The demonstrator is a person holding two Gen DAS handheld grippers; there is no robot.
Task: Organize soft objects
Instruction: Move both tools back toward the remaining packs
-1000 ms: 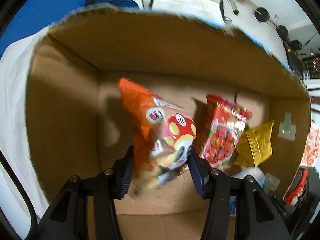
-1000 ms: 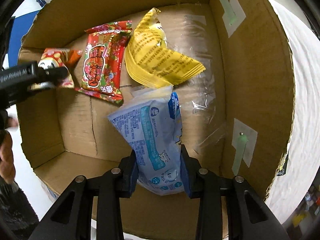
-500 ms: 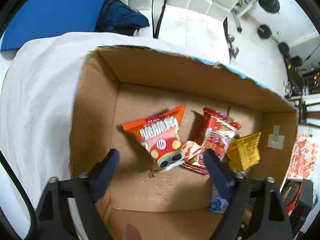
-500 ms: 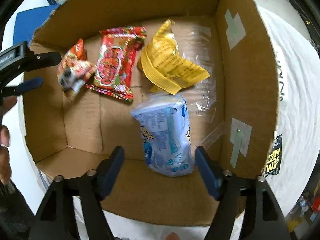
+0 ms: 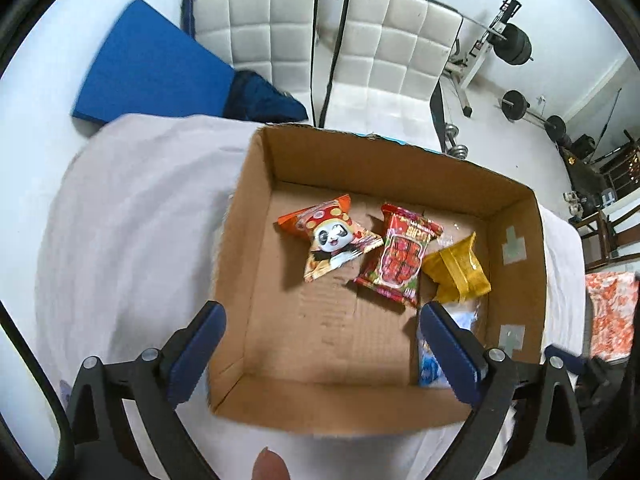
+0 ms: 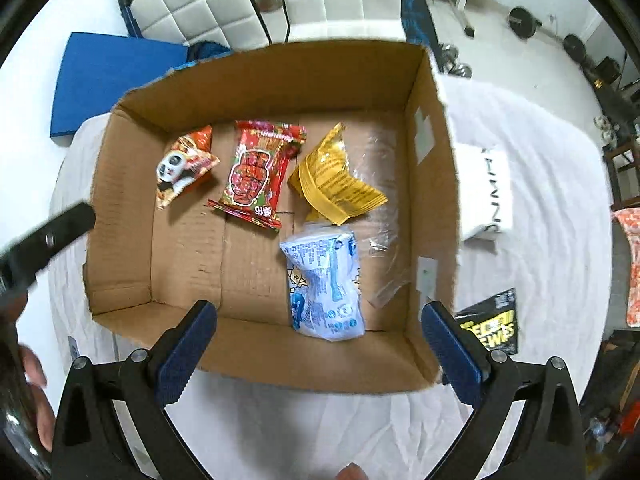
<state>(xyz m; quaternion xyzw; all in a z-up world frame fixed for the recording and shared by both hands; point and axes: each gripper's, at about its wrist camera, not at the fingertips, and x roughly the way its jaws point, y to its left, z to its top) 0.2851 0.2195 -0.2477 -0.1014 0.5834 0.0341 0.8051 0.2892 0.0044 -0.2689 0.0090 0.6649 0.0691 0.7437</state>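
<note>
An open cardboard box (image 5: 256,240) (image 6: 432,184) sits on a white sheet. Inside lie an orange panda snack bag (image 5: 328,236) (image 6: 182,166), a red snack packet (image 5: 402,254) (image 6: 260,172), a yellow packet (image 5: 458,270) (image 6: 334,182) and a blue-white tissue pack (image 5: 430,364) (image 6: 324,284). My left gripper (image 5: 322,344) is open and empty above the box's near left side. My right gripper (image 6: 318,344) is open and empty above the box's near edge.
A black-and-yellow packet (image 6: 490,326) and a white folded item (image 6: 486,196) lie on the sheet right of the box. An orange-patterned cloth (image 5: 610,316) is at far right. White chairs (image 5: 384,52), a blue mat (image 5: 148,72) and weights stand beyond the table.
Both grippers opened, letting go of the panda bag and the tissue pack, which now lie in the box. Both grippers then rose and pulled back above the box.
</note>
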